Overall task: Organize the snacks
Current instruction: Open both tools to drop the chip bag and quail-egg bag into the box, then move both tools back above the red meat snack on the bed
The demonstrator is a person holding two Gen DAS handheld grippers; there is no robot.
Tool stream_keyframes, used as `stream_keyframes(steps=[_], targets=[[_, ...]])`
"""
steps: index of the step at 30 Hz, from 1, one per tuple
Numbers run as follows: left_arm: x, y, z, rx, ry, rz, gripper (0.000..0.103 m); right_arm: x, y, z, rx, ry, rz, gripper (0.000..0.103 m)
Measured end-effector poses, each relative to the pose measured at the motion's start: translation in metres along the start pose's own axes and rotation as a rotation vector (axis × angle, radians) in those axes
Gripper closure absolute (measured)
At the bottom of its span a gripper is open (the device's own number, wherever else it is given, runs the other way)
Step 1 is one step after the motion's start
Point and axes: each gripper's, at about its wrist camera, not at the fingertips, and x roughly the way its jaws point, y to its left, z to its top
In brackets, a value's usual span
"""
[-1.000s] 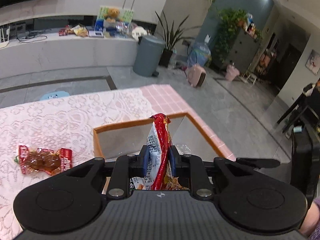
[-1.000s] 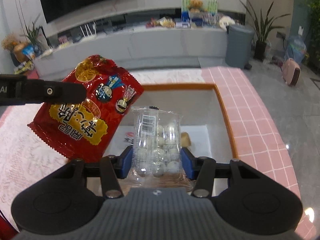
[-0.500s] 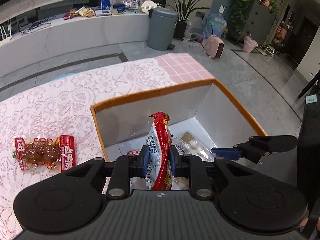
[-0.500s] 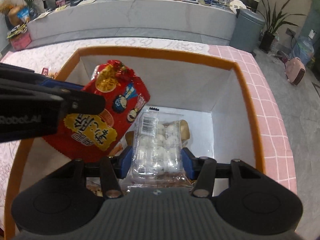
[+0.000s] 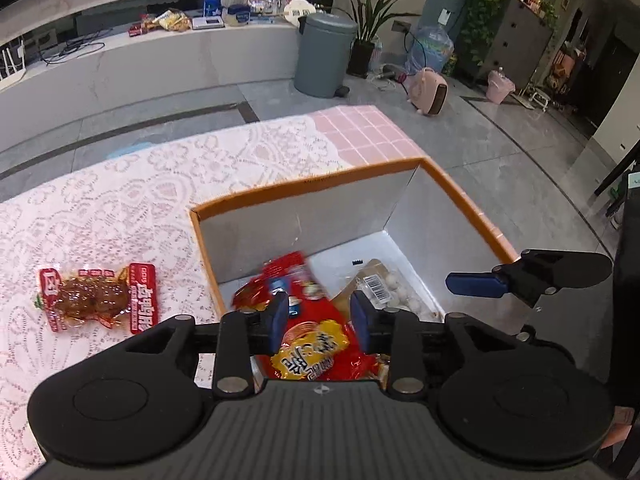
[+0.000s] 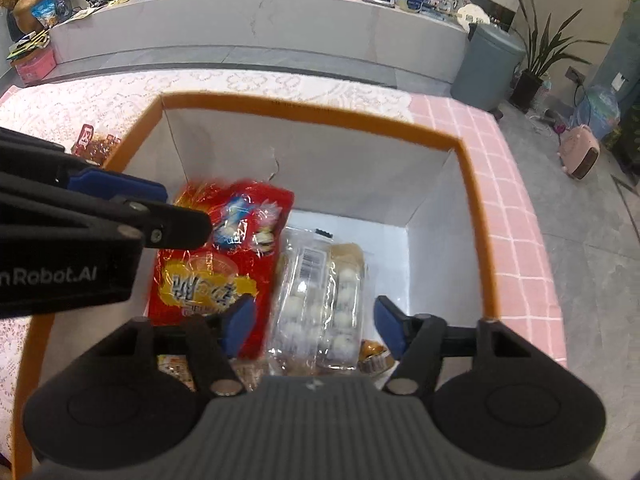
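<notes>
An orange-rimmed box (image 5: 308, 186) (image 6: 304, 112) with white walls stands on the lace-covered table. A red snack bag (image 5: 310, 332) (image 6: 220, 252) lies loose inside it, blurred. A clear pack of white balls (image 6: 320, 296) (image 5: 390, 290) lies beside it on the box floor. My left gripper (image 5: 320, 316) is open above the red bag. My right gripper (image 6: 312, 326) is open above the clear pack. Each gripper shows in the other's view, the right one (image 5: 520, 278) and the left one (image 6: 120, 216). A red packet of braised meat (image 5: 96, 300) (image 6: 94, 144) lies on the lace left of the box.
More small snacks (image 6: 372, 356) lie at the box bottom. The pink tiled table edge (image 5: 360, 136) runs to the right of the box, with floor beyond. A grey bin (image 5: 324, 56) and a long counter (image 6: 256, 24) stand behind.
Both grippers opened and let go. The red bag and the clear pack dropped into the box. Both grippers sit lower over the box than a second ago.
</notes>
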Motion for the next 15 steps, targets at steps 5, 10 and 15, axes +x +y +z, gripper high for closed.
stream_keyframes(steps=[5, 10, 15], targets=[[-0.026, -0.001, -0.001, 0.009, -0.037, -0.016, 0.062, -0.023, 0.004, -0.001, 0.001, -0.03, -0.026, 0.032], [-0.054, 0.003, -0.008, 0.03, -0.1, 0.009, 0.061, -0.052, 0.009, -0.006, 0.043, -0.107, -0.017, 0.032], [-0.084, 0.016, -0.022, 0.034, -0.171, 0.049, 0.061, -0.078, 0.031, -0.014, 0.092, -0.198, 0.027, 0.031]])
